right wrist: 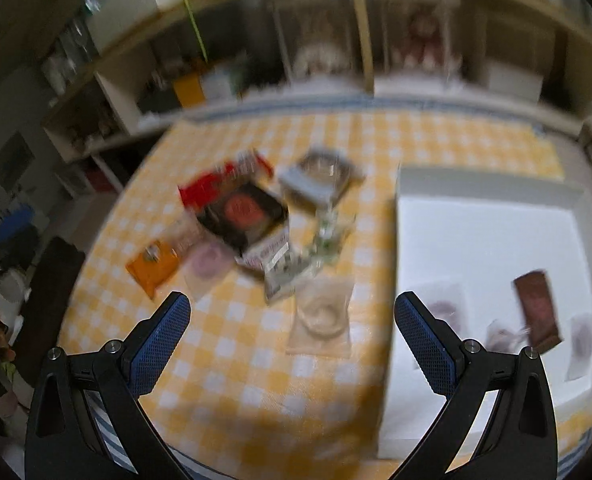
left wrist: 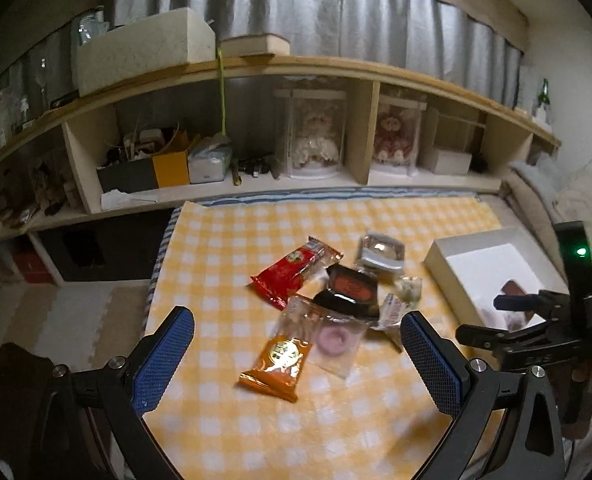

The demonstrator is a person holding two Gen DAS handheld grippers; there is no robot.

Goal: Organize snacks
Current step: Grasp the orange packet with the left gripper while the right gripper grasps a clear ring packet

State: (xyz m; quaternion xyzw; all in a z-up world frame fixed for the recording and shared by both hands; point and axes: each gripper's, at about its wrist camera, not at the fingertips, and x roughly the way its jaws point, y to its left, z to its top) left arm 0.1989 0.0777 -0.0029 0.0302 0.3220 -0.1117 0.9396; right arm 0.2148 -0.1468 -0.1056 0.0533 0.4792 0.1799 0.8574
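Observation:
Several snack packets lie in a pile on the yellow checked cloth [left wrist: 216, 240]: a red packet [left wrist: 292, 272], a black packet [left wrist: 350, 288], an orange packet [left wrist: 278, 364], a clear packet with a pink ring [left wrist: 332, 340] and a grey-lidded cup [left wrist: 380, 258]. A white box [left wrist: 480, 268] at the right holds a brown bar [right wrist: 536, 304] and some pale packets [right wrist: 442, 308]. My left gripper [left wrist: 296, 360] is open and empty above the orange packet. My right gripper [right wrist: 292, 344] is open and empty over a clear ring packet [right wrist: 324, 316], next to the box [right wrist: 484, 232]. The right wrist view is blurred.
A long wooden shelf [left wrist: 256, 68] with boxes, jars and two cased dolls [left wrist: 316, 140] runs behind the table. The right gripper's body [left wrist: 536, 320] shows at the right of the left wrist view. Floor mats [left wrist: 68, 312] lie to the left of the table.

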